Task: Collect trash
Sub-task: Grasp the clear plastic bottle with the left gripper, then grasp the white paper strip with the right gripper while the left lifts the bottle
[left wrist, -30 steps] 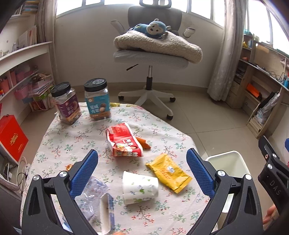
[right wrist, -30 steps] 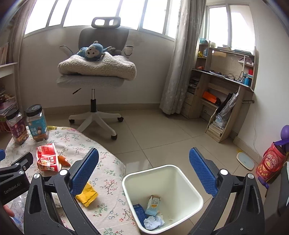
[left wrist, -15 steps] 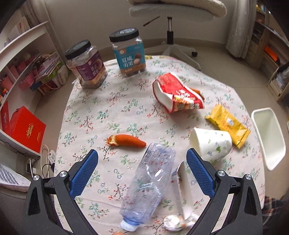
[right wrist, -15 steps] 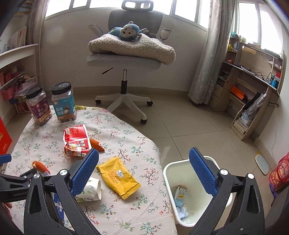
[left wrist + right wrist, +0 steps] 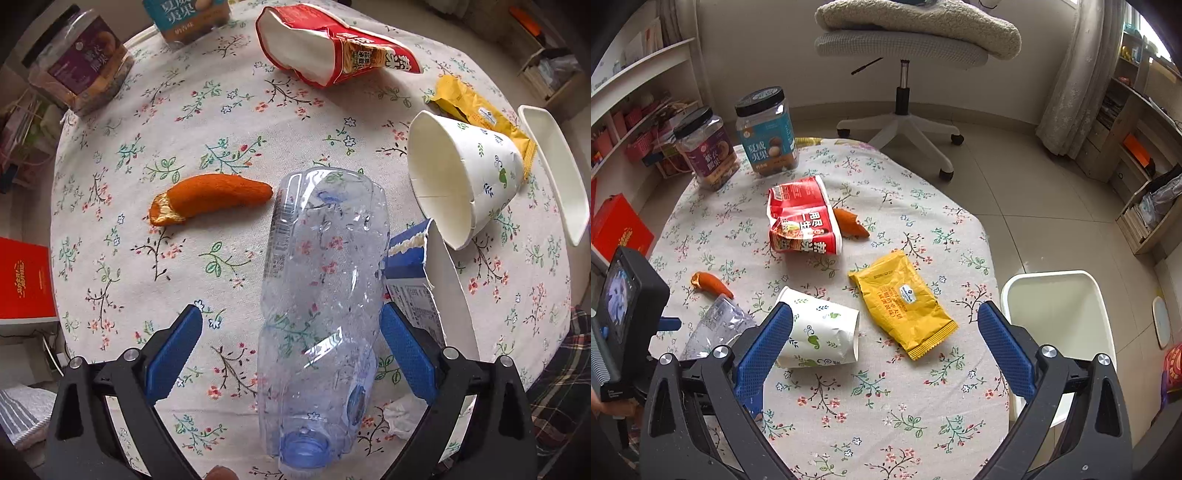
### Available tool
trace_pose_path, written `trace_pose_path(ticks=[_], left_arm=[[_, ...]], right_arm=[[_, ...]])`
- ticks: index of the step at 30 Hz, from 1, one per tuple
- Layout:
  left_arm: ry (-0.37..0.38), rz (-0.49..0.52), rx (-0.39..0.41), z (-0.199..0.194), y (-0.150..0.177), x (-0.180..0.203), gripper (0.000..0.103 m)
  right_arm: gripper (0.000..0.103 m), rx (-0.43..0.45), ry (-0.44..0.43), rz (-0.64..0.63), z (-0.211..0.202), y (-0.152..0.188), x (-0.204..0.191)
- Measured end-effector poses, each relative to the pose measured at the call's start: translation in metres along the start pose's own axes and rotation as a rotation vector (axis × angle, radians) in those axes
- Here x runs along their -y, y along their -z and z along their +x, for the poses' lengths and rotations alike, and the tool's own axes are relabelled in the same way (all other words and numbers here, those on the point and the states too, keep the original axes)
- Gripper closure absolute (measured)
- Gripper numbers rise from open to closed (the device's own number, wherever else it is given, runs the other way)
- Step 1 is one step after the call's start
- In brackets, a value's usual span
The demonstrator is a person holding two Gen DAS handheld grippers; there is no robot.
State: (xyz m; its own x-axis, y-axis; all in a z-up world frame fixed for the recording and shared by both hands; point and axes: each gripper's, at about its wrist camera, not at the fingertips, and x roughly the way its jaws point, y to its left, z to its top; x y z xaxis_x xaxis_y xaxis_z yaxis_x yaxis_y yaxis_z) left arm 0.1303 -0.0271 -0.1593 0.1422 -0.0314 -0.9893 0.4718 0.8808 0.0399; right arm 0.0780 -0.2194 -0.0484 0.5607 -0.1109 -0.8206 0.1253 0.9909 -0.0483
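A crushed clear plastic bottle (image 5: 325, 295) lies on the floral tablecloth (image 5: 166, 147), its mouth toward the camera. My left gripper (image 5: 291, 347) is open with the bottle lying between its blue fingers. Beside the bottle lie an orange peel (image 5: 210, 197), a tipped paper cup (image 5: 465, 173), a torn blue carton (image 5: 417, 280), a red snack bag (image 5: 332, 48) and a yellow packet (image 5: 476, 107). My right gripper (image 5: 886, 343) is open and empty above the table, over the cup (image 5: 820, 332) and the yellow packet (image 5: 901, 302). The white trash bin (image 5: 1060, 317) stands on the floor to the right.
Two snack jars (image 5: 764, 129) (image 5: 705, 147) stand at the table's far edge. An office chair (image 5: 905, 55) stands behind the table. Shelves (image 5: 635, 92) line the left wall, a desk unit (image 5: 1137, 140) the right. A crumpled tissue (image 5: 399, 421) lies near the front edge.
My left gripper has dropped close to the table and moved forward around the bottle. My right gripper has swung left and tilted down over the table, away from the bin.
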Motion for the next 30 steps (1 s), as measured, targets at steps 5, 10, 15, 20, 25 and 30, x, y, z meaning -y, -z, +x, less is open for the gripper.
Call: trace_pose_path(ticks=[5, 10, 15, 20, 25, 30], left_arm=[[0.116, -0.042, -0.014, 0.003, 0.004, -0.015, 0.041], [0.107, -0.117, 0.078, -0.029, 0.02, -0.044, 0.042], [0.104, -0.251, 0.214, -0.071, 0.043, -0.082, 0.041], [0.089, -0.337, 0.297, -0.094, 0.054, -0.107, 0.041], [0.075, -0.364, 0.314, -0.097, 0.055, -0.117, 0.041], [0.056, -0.375, 0.351, -0.098, 0.055, -0.121, 0.041]], right_arm=[[0.007, -0.069, -0.073, -0.049, 0.009, 0.003, -0.017], [0.007, -0.152, -0.174, -0.115, 0.019, 0.009, -0.047], [0.014, -0.233, -0.251, -0.177, 0.032, 0.021, -0.089], [0.029, -0.313, -0.25, -0.263, 0.05, 0.039, -0.128], [0.06, -0.38, -0.221, -0.306, 0.071, 0.052, -0.148], [0.089, -0.341, -0.286, -0.266, 0.068, 0.044, -0.154]])
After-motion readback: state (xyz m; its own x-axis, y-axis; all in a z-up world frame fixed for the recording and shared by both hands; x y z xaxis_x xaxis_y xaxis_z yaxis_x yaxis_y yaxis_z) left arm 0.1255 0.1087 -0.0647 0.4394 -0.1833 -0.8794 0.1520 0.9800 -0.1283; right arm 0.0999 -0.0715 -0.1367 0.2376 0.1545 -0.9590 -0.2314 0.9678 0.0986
